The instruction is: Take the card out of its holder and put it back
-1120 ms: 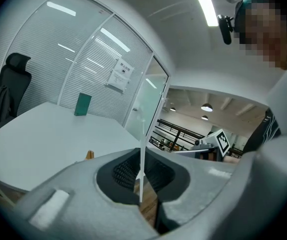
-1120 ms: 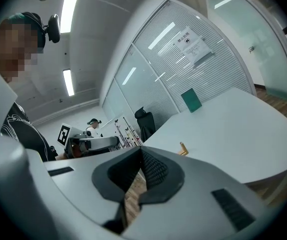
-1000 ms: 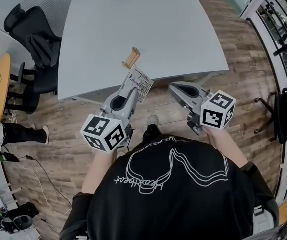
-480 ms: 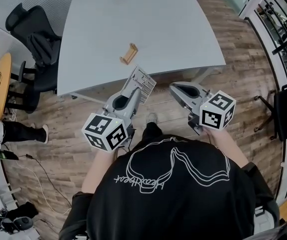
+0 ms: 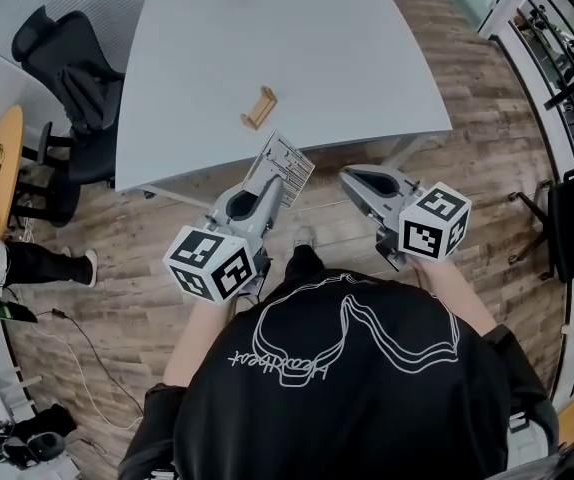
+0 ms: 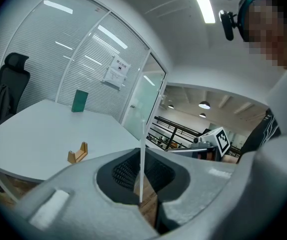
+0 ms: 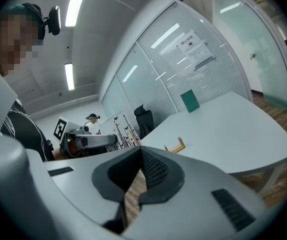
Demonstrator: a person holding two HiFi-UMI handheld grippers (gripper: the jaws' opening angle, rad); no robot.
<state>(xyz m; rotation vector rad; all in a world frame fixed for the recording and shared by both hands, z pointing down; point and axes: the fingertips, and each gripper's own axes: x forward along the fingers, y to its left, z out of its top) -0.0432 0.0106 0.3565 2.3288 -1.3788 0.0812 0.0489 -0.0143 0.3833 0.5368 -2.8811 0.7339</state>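
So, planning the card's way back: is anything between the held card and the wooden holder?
Nothing. In the head view, only bare table lies between the card and the holder.

The card (image 5: 290, 162) bears print too small to read.

You wear a loose black top (image 5: 337, 388) with a white line drawing and a line of white script across the back. Your left tongs (image 5: 280, 180) and right tongs (image 5: 348, 176) have smooth light-grey bodies. Each carries a white cube (image 5: 210, 263) printed with black square markers at its rear end. Inside, they are lined with black ribbed pads (image 6: 125, 171). A small black camera (image 6: 227, 20) sits by your head, next to teal headgear.
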